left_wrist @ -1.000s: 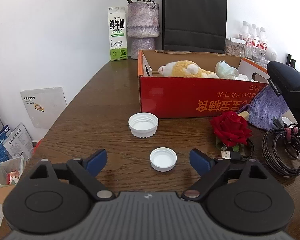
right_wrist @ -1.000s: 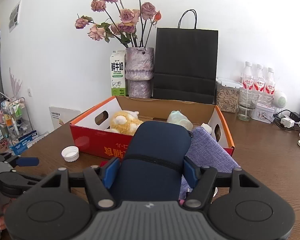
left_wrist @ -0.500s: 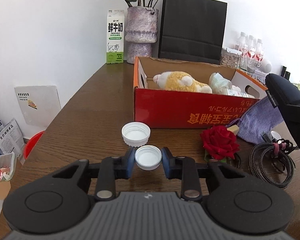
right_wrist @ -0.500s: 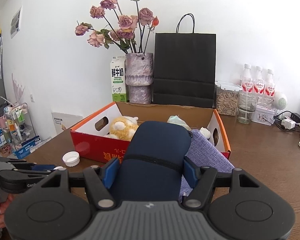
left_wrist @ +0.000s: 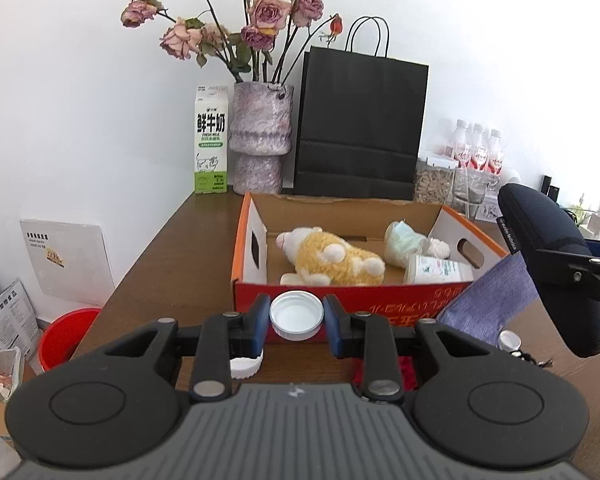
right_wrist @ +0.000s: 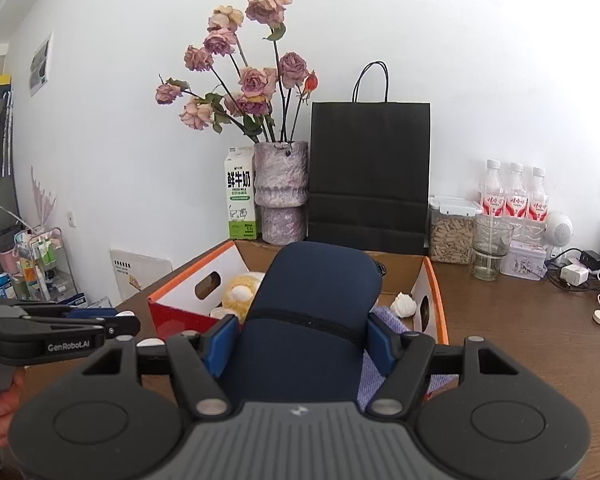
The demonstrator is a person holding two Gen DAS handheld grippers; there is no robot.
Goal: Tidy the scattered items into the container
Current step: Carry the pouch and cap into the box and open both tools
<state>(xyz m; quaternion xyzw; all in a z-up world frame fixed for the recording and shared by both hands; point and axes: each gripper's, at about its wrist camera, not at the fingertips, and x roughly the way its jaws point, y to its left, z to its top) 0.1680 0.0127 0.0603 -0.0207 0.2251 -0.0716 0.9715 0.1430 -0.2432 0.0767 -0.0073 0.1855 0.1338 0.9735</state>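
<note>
The left tool (left_wrist: 296, 322) had closed on a small white cap (left_wrist: 296, 315), its blue pads pressed to either side, holding it clear of the brown worktop (left_wrist: 172, 264) just before the red cardboard box (left_wrist: 412, 304). A second white cap (left_wrist: 246, 365) lay on the worktop under the left finger. The right tool (right_wrist: 302, 344) gripped a dark blue case (right_wrist: 320, 300) over the box, a purple cloth (right_wrist: 374, 372) hanging beneath. A plush toy (left_wrist: 332, 258) lay inside the box
</note>
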